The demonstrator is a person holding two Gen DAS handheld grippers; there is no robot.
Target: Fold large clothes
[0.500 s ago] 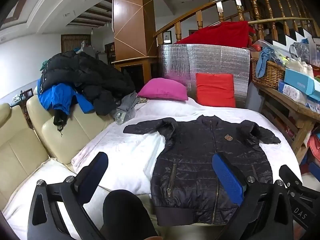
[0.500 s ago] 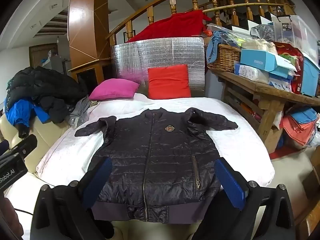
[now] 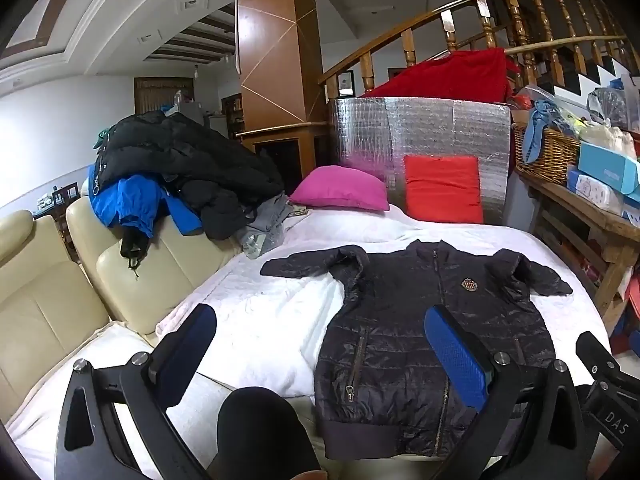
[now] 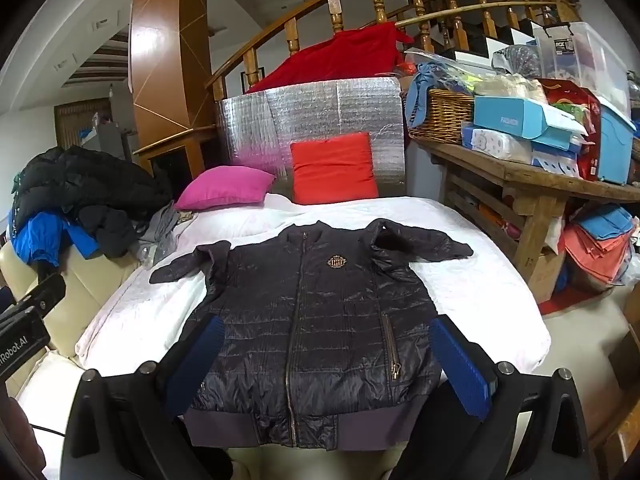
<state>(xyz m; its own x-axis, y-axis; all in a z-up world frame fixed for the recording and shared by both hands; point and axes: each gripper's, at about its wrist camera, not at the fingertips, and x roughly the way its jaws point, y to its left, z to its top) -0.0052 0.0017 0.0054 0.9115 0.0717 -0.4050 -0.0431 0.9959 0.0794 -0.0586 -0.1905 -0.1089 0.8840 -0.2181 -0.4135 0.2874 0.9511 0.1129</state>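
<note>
A dark quilted jacket (image 3: 424, 344) (image 4: 312, 320) lies flat, front up and zipped, on the white bed cover (image 3: 260, 320) (image 4: 472, 280), both sleeves spread outward and the hem toward me. My left gripper (image 3: 320, 344) hangs open above the near edge of the bed, left of the jacket's middle, nothing between its blue pads (image 3: 456, 360). My right gripper (image 4: 328, 360) is open too, held over the jacket's hem with the body of the jacket seen between its blue pads (image 4: 460, 368), not touching it.
A pile of dark and blue coats (image 3: 168, 176) sits on a cream sofa (image 3: 52, 300) at the left. Pink (image 3: 340, 194) and red (image 3: 440, 188) cushions lie at the bed's far end before a silver panel (image 4: 312, 120). A cluttered wooden table (image 4: 532, 184) stands right. A dark knee (image 3: 260, 432) shows below.
</note>
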